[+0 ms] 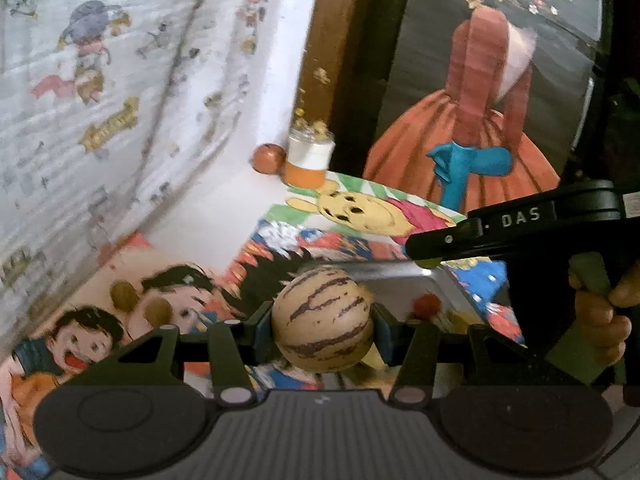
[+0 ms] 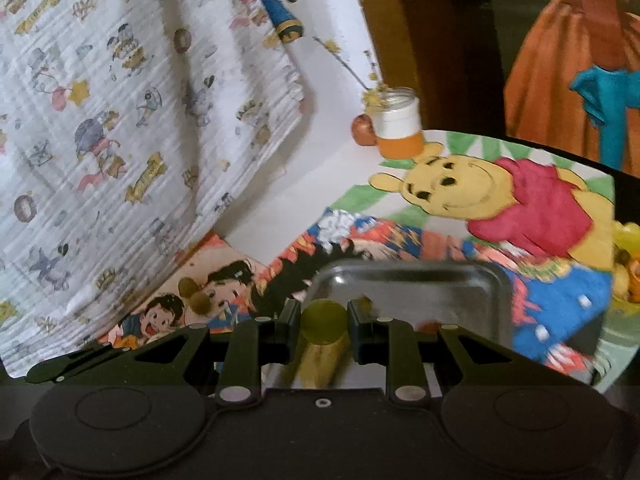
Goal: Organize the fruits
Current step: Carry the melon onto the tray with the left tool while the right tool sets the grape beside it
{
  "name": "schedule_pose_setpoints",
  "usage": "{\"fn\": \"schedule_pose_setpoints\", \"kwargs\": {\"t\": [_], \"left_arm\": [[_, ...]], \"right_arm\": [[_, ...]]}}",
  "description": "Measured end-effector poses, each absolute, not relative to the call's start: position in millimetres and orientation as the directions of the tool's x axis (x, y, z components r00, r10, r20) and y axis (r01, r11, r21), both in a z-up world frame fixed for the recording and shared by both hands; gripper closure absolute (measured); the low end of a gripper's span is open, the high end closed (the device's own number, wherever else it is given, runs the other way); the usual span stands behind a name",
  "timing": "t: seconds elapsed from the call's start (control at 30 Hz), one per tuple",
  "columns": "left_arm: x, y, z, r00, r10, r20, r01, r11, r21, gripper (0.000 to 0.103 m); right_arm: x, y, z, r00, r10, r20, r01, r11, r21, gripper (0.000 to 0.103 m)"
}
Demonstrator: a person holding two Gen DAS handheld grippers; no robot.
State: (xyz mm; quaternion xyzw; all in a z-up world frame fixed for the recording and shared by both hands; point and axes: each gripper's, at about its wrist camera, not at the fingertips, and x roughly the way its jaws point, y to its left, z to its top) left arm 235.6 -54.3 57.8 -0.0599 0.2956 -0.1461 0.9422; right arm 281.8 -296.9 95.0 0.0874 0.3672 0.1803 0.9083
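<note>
A striped melon (image 1: 323, 318) was clamped between the left gripper (image 1: 323, 326) jaws; a small green fruit (image 2: 324, 320) was pinched in the right gripper (image 2: 324, 324). The metal tray (image 2: 420, 280) was seen just beyond and below both jaws, nearer the right.

Jar (image 2: 398, 122) behind tray (image 2: 412, 276) — fruit (image 2: 363, 129) perhaps beside.

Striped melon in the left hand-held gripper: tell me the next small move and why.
Probably lower the striped melon onto the metal tray and release it. The left hand-held gripper holds it just short of the tray, whose bare part looks free.
</note>
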Motion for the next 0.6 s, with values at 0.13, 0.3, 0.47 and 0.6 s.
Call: {"fn": "schedule_pose_setpoints", "kwargs": {"t": [0.13, 0.3, 0.47, 0.6], "left_arm": [[217.8, -69.1, 50.6, 0.766, -0.326, -0.554, 0.252, 0.945, -0.208, 0.048], [195.0, -77.8, 35.6, 0.733, -0.362, -0.576, 0.263, 0.932, -0.251, 0.048], [181.3, -89.5, 24.5, 0.714, -0.365, -0.598, 0.273, 0.931, -0.242, 0.048], [172.9, -100.7, 20.1, 0.704, -0.380, -0.600, 0.296, 0.925, -0.238, 0.048]], "right_arm": [[258.1, -316.9, 88.9, 0.666, 0.383, -0.641, -0.241, 0.923, 0.301, 0.076], [231.4, -336.2, 79.3, 0.670, 0.369, -0.645, -0.224, 0.928, 0.298, 0.076], [211.8, -349.6, 67.4, 0.675, 0.351, -0.648, -0.202, 0.934, 0.296, 0.076], [201.8, -355.5, 54.7, 0.671, 0.340, -0.659, -0.187, 0.938, 0.293, 0.076]]}}
